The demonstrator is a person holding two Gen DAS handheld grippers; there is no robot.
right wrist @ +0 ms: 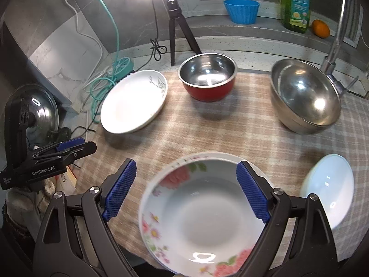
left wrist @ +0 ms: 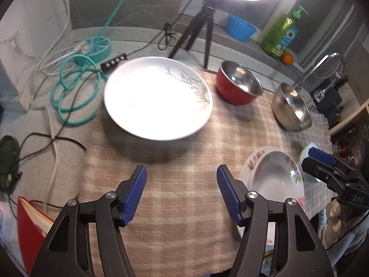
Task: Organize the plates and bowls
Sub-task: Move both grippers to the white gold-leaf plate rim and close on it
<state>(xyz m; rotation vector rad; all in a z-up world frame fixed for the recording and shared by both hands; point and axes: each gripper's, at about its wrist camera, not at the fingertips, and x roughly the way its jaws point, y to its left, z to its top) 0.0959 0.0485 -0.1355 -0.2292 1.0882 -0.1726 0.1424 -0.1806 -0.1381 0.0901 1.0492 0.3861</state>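
Observation:
A white plate with a leaf print [left wrist: 158, 98] [right wrist: 133, 101] lies at the far left of the checked cloth [left wrist: 184, 196]. My left gripper [left wrist: 181, 168] hovers open over bare cloth in front of it, holding nothing. A floral plate [right wrist: 203, 217] [left wrist: 272, 175] rests on another plate at the near edge. My right gripper [right wrist: 186, 162] stands wide open above it, its pads apart from the rim. Further back stand a red bowl with a steel inside [right wrist: 207, 78] [left wrist: 238, 83] and a large steel bowl [right wrist: 304, 97] [left wrist: 291, 106]. A small white bowl [right wrist: 327, 184] sits at the right.
A black tripod [right wrist: 175, 27] under a ring light stands behind the cloth. Teal and white cables [left wrist: 76, 87] lie coiled at the left. A blue cup [right wrist: 242, 10], a green soap bottle [right wrist: 296, 4] and an orange [right wrist: 320, 28] line the back ledge beside the faucet [right wrist: 334, 46].

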